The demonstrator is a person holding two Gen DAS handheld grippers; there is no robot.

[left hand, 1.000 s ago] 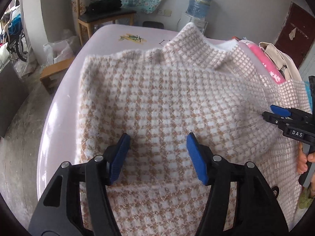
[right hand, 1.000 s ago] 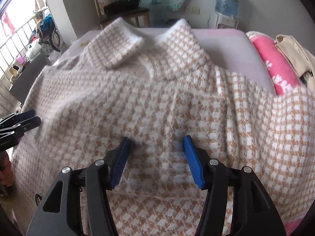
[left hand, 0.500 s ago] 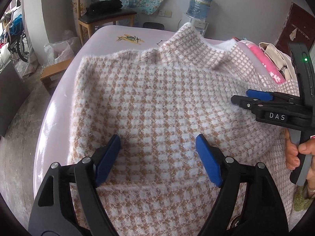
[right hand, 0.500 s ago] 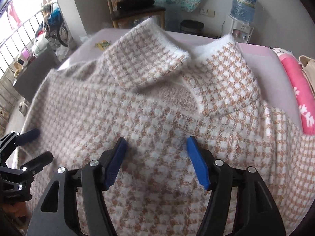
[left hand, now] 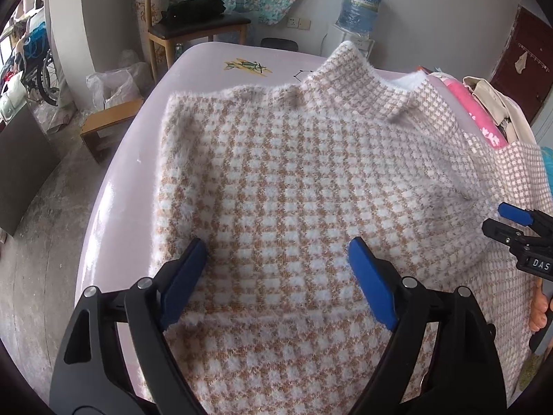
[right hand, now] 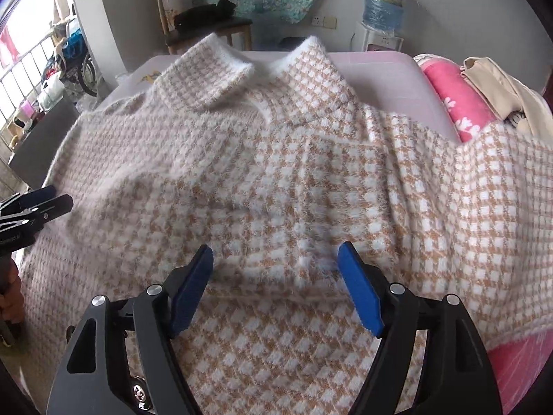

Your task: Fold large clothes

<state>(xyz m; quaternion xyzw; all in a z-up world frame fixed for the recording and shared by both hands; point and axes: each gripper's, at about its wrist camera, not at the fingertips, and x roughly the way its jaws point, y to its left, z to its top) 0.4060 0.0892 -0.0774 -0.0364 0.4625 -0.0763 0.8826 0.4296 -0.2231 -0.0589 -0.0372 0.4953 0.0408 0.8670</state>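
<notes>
A fuzzy tan-and-white checked sweater (left hand: pixel 293 180) lies spread on a pale pink table (left hand: pixel 114 186), collar at the far end. It also fills the right wrist view (right hand: pixel 276 180). My left gripper (left hand: pixel 276 269) is open and empty, hovering over the sweater's lower left part. My right gripper (right hand: pixel 274 273) is open and empty over the sweater's lower middle; it also shows at the right edge of the left wrist view (left hand: pixel 504 221). The left gripper shows at the left edge of the right wrist view (right hand: pixel 41 200).
A pink patterned cloth (right hand: pixel 452 103) and a beige garment (right hand: pixel 497 86) lie on the table's right side. A wooden chair (left hand: pixel 193 31), a small stool (left hand: pixel 107 124) and a water dispenser (left hand: pixel 359 3) stand beyond the table.
My right gripper has pulled back toward the near side of the sweater. My left gripper's jaws have spread a little wider than a second ago. The sweater has not moved.
</notes>
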